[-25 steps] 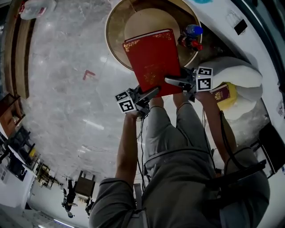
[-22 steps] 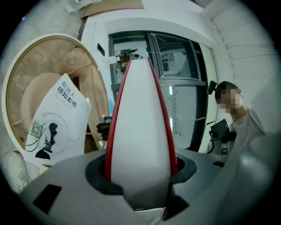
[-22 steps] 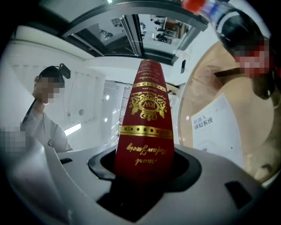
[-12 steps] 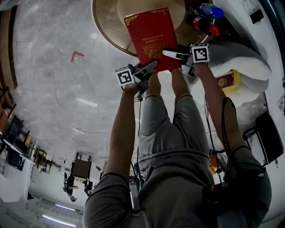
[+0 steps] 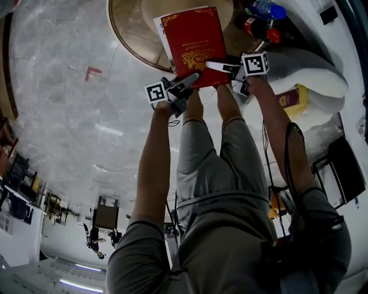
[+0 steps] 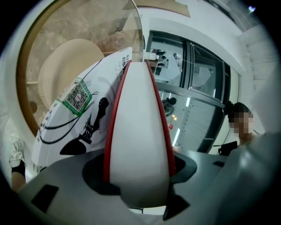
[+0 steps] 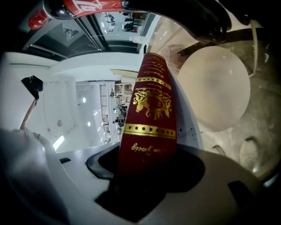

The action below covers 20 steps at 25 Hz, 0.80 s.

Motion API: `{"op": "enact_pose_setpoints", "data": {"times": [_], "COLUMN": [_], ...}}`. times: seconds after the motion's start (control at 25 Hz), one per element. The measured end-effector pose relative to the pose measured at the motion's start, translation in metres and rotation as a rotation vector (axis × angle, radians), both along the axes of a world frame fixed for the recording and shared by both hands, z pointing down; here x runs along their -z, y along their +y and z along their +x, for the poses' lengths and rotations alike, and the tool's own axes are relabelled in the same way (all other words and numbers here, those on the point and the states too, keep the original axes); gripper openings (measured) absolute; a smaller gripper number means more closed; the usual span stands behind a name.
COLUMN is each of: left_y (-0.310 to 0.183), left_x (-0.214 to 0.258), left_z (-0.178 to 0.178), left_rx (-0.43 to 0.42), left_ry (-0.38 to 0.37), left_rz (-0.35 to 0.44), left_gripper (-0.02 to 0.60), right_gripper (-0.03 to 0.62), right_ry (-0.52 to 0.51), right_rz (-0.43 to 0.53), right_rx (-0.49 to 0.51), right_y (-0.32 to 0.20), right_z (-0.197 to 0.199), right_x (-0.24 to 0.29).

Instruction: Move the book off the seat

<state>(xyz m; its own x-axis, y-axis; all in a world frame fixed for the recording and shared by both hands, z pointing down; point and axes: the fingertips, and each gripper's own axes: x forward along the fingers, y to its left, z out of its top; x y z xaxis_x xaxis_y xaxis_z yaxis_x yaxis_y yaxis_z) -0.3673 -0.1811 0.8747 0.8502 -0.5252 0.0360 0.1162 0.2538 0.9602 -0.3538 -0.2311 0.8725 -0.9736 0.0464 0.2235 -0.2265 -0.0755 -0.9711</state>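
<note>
Since the left gripper [image 5: 190, 79] is clamping the red book [image 5: 194, 40] by its page edge, pads pressing both covers, that side is carrying the load. Right gripper [image 5: 214, 66] is straddling the spine. Its jaws have just been opening, and I'm reading that grip as slackening rather than pinching.

Book is lying flat over the near side of the round table [image 5: 123, 28], overhanging the rim toward the person. A white leaflet [image 6: 74, 118] is peeking out from under it. Can't tell whether it's resting on the top.

White cushion [image 5: 310, 80] right of the table, probably the seat, is carrying a different book [image 5: 289, 100]. Bottles [image 5: 267, 10] are sitting at the table's far side.

Mostly done, I'm judging. What's remaining is a full release and pulling both grippers clear.
</note>
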Motion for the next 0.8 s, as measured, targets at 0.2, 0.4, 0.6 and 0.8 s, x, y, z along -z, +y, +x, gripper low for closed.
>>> {"op": "enact_pose_setpoints", "data": {"times": [0.2, 0.4, 0.6, 0.8], "left_y": [-0.009, 0.001, 0.011, 0.003], "left_x": [0.007, -0.005, -0.029, -0.035], "left_z": [-0.02, -0.037, -0.058, -0.057], "left_rx": [-0.039, -0.133, -0.218, -0.158], "left_ry": [-0.135, -0.301, -0.574, -0.652], "left_rz": [0.122, 0.141, 0.101, 0.018], "left_gripper": [0.354, 0.354, 0.354, 0.377], "right_gripper": [0.298, 0.305, 0.305, 0.305], "right_ry": [0.045, 0.155, 0.199, 0.28], "right_rz": [0.025, 0.117, 0.218, 0.239], "right_rx": [0.029, 0.028, 0.054, 0.14], "right_y": [0.003, -0.005, -0.016, -0.007], "right_z": [0.006, 0.023, 0.029, 0.025], "right_x": [-0.008, -0.013, -0.014, -0.03]}}
